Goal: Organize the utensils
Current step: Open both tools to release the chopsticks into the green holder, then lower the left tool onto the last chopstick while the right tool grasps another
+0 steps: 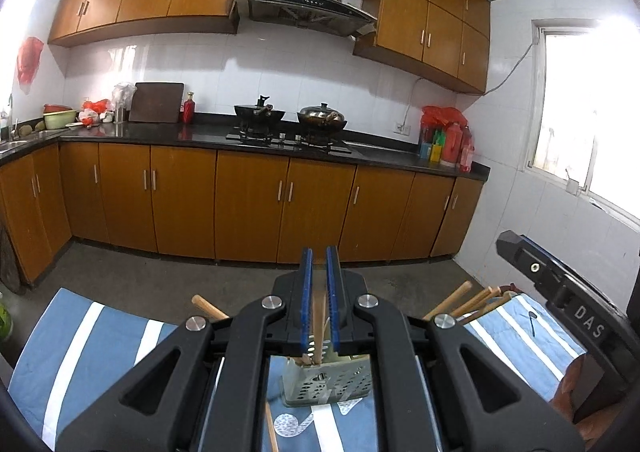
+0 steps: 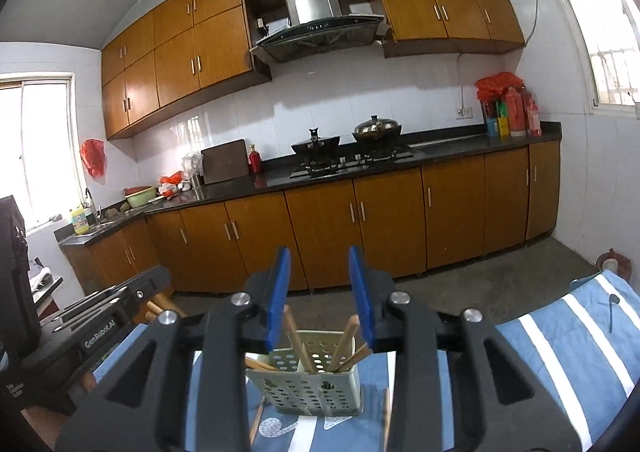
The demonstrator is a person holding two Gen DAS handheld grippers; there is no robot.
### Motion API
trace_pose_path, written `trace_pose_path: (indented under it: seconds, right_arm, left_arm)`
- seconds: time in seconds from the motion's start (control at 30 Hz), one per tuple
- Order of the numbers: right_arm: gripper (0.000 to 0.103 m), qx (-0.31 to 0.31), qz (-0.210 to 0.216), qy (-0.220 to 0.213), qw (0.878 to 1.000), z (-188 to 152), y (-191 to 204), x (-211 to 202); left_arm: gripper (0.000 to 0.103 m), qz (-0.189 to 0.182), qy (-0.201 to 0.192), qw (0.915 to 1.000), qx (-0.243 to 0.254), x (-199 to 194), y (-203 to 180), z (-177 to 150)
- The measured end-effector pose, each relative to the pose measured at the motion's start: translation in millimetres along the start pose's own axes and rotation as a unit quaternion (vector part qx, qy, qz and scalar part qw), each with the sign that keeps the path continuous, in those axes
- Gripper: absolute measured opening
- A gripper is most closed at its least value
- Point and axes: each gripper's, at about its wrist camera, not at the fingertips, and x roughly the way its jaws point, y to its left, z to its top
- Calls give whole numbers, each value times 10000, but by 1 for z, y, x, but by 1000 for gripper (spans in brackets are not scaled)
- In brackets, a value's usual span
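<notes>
A pale green perforated utensil holder (image 1: 328,384) (image 2: 308,384) stands on a blue striped tablecloth (image 1: 100,352) (image 2: 560,340). My left gripper (image 1: 319,252) is shut on a wooden chopstick (image 1: 319,324) whose lower end reaches into the holder. In the right wrist view my right gripper (image 2: 319,252) is open just behind the holder, with nothing pressed between its blue pads. Several chopsticks (image 2: 298,340) lean in the holder's compartments. More wooden sticks (image 1: 448,304) lie at the table's far edge, and loose ones (image 2: 258,420) lie beside the holder.
A dark spoon (image 2: 612,312) (image 1: 532,318) lies on the cloth to the right. Beyond the table's far edge are a grey floor (image 1: 160,272) and a kitchen counter (image 1: 208,129) with brown cabinets, a stove and two pans. The other gripper's body shows at each view's side.
</notes>
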Motion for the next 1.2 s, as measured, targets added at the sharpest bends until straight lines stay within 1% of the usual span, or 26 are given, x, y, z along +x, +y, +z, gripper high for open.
trace_pose_path:
  seconds: [0.07, 0.13, 0.17, 0.27, 0.37, 0.4, 0.47, 0.5, 0.57, 0.6, 0.67, 0.7, 0.73, 0.8, 0.87, 0.93, 1.0, 1.07, 1.1, 1.13, 1.2]
  right_arm:
    - [32, -10, -2, -99, 10000, 2, 0, -11]
    - [32, 17, -18, -209, 9998, 3, -2, -25]
    - [32, 44, -33, -250, 9997, 2, -4, -33]
    - [32, 150, -125, -327, 9993, -5, -19, -60]
    - [36, 208, -334, -170, 9991, -25, -35, -77]
    - [36, 203, -467, 16, 9987, -40, -43, -79]
    - [36, 191, -673, 365, 9969, -64, -54, -78]
    - [36, 219, -782, 668, 9945, -84, -63, -73]
    - [36, 273, -929, 1159, 9885, -116, -74, -66]
    - [36, 376, -934, 1513, 9834, -138, -80, -61]
    - [35, 495, -847, 1974, 9754, -165, -84, -54]
    - [34, 548, -766, 2260, 9696, -183, -84, -50]
    - [31, 569, -703, 2431, 9658, -194, -82, -46]
    - [28, 664, -490, 2805, 9563, -216, -78, -40]
    - [24, 709, -398, 3018, 9499, -230, -71, -34]
    - [24, 622, -422, 3104, 9476, -242, -60, -32]
    - [24, 486, -484, 3135, 9471, -243, -54, -29]
    - [18, 355, -565, 3142, 9470, -243, -54, -25]
    - [10, 234, -651, 3127, 9473, -244, -52, -24]
    - [8, 182, -704, 3116, 9474, -244, -52, -24]
    - [8, 219, -772, 3096, 9475, -240, -57, -23]
  left_arm:
    - [10, 4, -52, 10000, -21, -6, -1, 3]
    - [20, 53, -140, 9999, -40, -14, 1, 6]
    - [21, 81, -185, 9998, -64, -19, 2, 8]
    - [21, 110, -250, 9996, -122, -36, 6, 8]
    - [21, 235, -198, 9995, -68, -54, 12, -2]
    - [22, 261, -142, 9995, -58, -59, 14, -9]
    - [25, 390, 96, 9992, -12, -65, 21, -34]
    - [26, 472, 213, 9987, 19, -64, 24, -43]
    - [26, 642, 654, 9957, 110, -56, 33, -76]
    - [26, 720, 862, 9936, 110, -51, 38, -90]
    - [26, 838, 1399, 9866, -11, -39, 50, -125]
    - [26, 834, 1555, 9843, -97, -36, 55, -133]
    - [26, 801, 1763, 9808, -228, -32, 60, -148]
    - [26, 716, 1956, 9775, -336, -28, 62, -165]
    - [26, 644, 2091, 9750, -402, -26, 63, -177]
    - [26, 561, 2190, 9730, -465, -23, 61, -185]
    - [26, 506, 2251, 9719, -465, -21, 57, -188]
    - [26, 453, 2301, 9712, -421, -18, 51, -191]
    - [26, 429, 2326, 9708, -391, -17, 49, -191]
    - [26, 394, 2362, 9702, -368, -15, 46, -194]
    - [26, 321, 2425, 9690, -356, -13, 42, -199]
